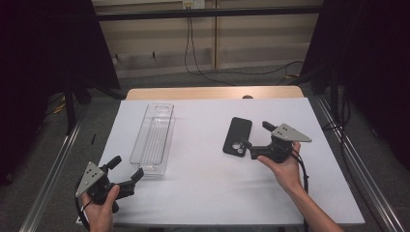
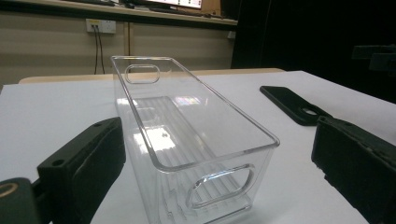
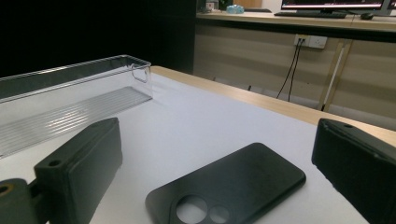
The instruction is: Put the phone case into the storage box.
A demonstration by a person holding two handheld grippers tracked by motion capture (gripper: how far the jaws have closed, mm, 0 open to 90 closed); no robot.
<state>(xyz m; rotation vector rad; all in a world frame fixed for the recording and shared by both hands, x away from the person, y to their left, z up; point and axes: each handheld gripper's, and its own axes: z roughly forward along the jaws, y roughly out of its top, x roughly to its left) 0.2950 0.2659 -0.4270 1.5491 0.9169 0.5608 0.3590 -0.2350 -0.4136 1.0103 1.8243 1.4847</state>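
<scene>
Wide white table (image 1: 208,193) across the middle of the high view, wooden edge showing along its far side.

Long clear bin (image 1: 153,139) left of centre in the high view, running from upper middle down toward lower left, upright, open top, nothing inside, ribbed floor, handle cut-outs at both ends. Dead centre in the left gripper view (image 2: 187,140), near end wall and its cut-out right between the jaws but not touched. Upper left in the right gripper view (image 3: 70,102), well back.

Black phone case (image 1: 238,136) right of centre in the high view, flat on the table, camera holes at its near end. Bottom centre of the right gripper view (image 3: 229,191), holes facing the lens, lying just ahead of the jaws. Upper right in the left gripper view (image 2: 295,104), well apart from the bin.

Left gripper (image 1: 126,170) at lower left of the high view, held in a hand (image 1: 99,208), jaws spread wide, gripping nothing, tips just short of the bin's near end.

Right gripper (image 1: 255,135) at right of centre, grey plate on top, held by the other hand (image 1: 285,169). Jaws wide apart, empty, one tip touching or just beside the case's near corner; hard to tell which.
</scene>
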